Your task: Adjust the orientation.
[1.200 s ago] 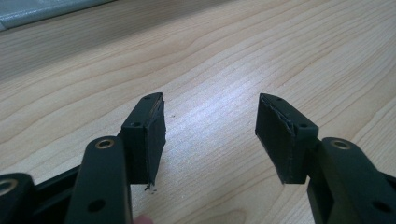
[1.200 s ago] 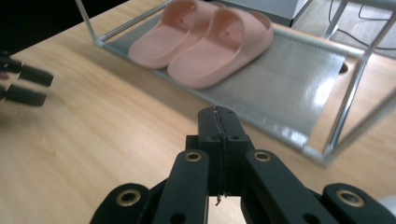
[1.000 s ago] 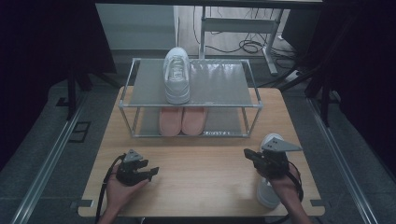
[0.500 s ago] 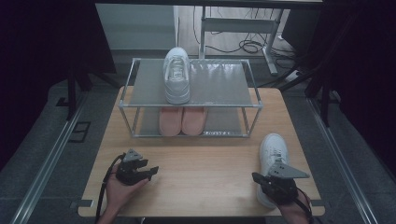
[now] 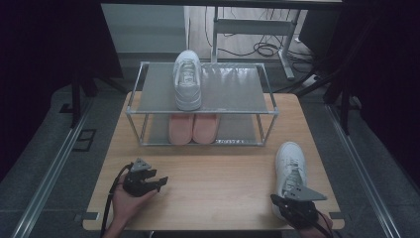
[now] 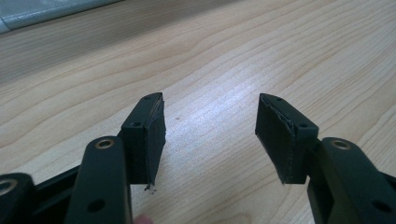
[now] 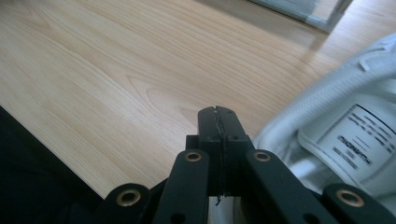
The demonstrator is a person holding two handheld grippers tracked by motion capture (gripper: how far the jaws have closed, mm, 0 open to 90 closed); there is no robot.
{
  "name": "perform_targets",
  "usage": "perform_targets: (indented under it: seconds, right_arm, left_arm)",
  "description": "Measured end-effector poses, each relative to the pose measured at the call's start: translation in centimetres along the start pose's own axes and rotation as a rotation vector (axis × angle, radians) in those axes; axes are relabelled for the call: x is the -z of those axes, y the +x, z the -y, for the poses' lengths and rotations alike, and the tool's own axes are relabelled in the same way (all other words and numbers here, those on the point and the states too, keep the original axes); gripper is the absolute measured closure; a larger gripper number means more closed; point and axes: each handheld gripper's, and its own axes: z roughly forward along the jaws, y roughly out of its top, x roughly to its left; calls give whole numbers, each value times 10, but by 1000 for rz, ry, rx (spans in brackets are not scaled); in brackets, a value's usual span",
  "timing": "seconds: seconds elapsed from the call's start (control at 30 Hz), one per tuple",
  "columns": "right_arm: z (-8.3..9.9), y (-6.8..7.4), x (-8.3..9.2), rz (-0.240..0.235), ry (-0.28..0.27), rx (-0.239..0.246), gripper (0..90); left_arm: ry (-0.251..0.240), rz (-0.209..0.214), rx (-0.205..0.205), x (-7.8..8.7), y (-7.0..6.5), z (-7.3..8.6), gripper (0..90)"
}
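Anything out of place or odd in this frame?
One white shoe lies on the table by the shut right gripper, apart from its mate on the rack's top shelf. Nothing is spilled or damaged.

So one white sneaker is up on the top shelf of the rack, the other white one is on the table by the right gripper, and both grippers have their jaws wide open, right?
Not quite. Only the left gripper is open. The right gripper has its jaws pressed together, as the right gripper view shows, beside the white sneaker on the table. The other white sneaker is on the rack, top shelf.
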Motion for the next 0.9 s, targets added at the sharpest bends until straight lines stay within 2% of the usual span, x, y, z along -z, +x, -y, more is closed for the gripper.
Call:
perform_targets:
  seconds: [0.13,0.27,0.5,0.73,0.9]
  right_arm:
    - [4,4,0,-3,13,5,897]
    - [7,5,-1,28,17,15,897]
    - [14,1,5,31,18,3,898]
    - [30,-10,21,58,17,-40,898]
    - [40,-27,33,103,23,-68,898]
  left_arm:
    - [-5,0,-1,1,0,0,430]
    - [-7,0,1,1,0,0,430]
    - [-6,-2,3,1,0,0,430]
    - [-2,0,-2,0,0,0,430]
    - [-1,0,4,0,0,0,430]
